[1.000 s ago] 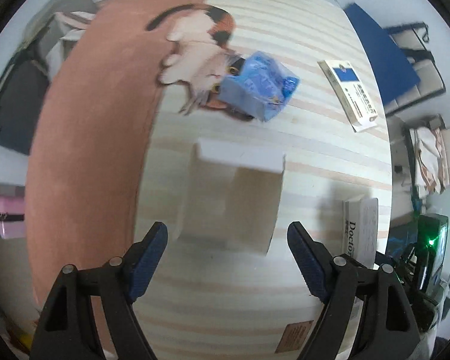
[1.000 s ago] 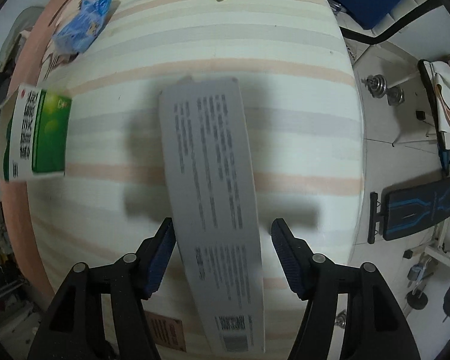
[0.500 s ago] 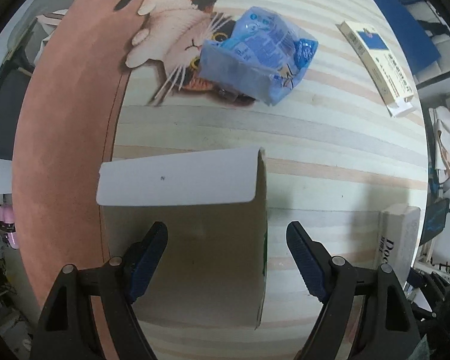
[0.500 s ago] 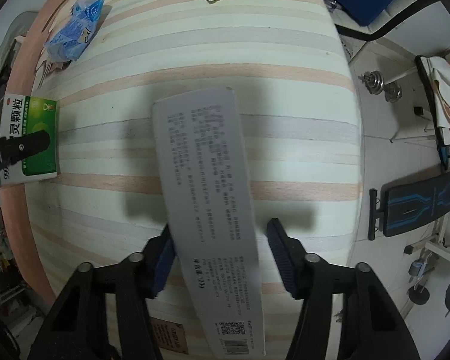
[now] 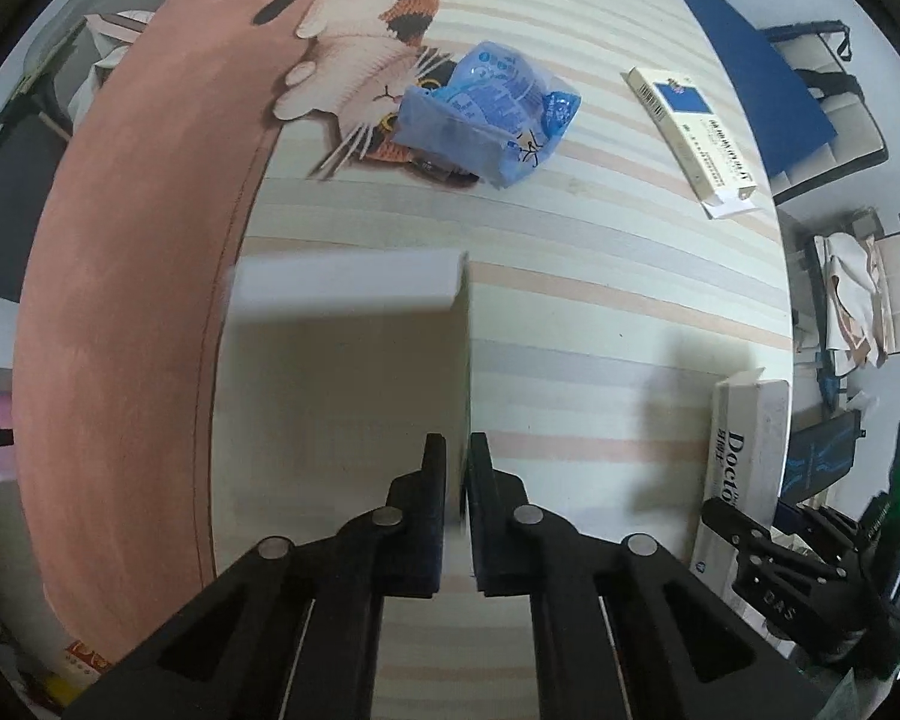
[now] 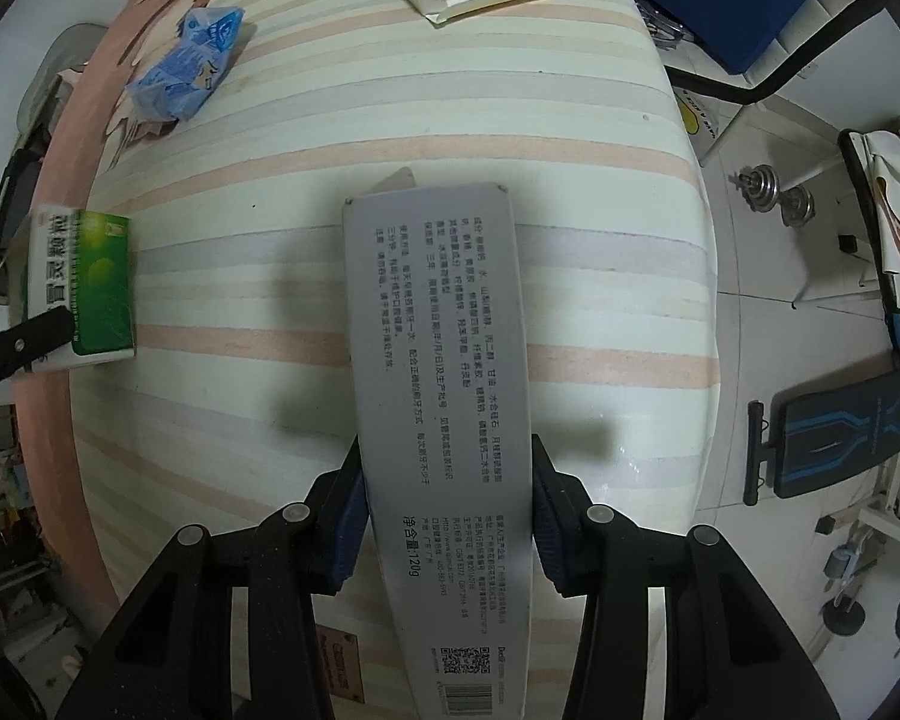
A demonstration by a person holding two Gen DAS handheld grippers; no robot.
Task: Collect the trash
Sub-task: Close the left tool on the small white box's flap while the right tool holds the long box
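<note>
An open green-and-white carton (image 5: 342, 390) stands on the striped tablecloth (image 5: 570, 276), its white flap up. My left gripper (image 5: 457, 456) points down with its jaws closing tight on the carton's thin right wall, pads pressing it. In the right wrist view the same carton (image 6: 99, 288) shows its green face at the left. A long grey printed box (image 6: 444, 390) lies lengthwise between the fingers of my right gripper (image 6: 447, 468), which is shut on its sides. In the left wrist view that grey box (image 5: 744, 468) sits at the right edge.
A crumpled blue plastic packet (image 5: 486, 120) lies on the cat picture further off. A white-and-blue medicine box (image 5: 690, 138) lies at the far right. The cloth's pink border (image 5: 132, 300) runs along the left. Past the table's right edge are dumbbells (image 6: 774, 192) and a bench (image 6: 840, 438).
My left gripper went from wide open above the carton to shut on its right wall. My right gripper's fingers closed in onto the grey box's sides.
</note>
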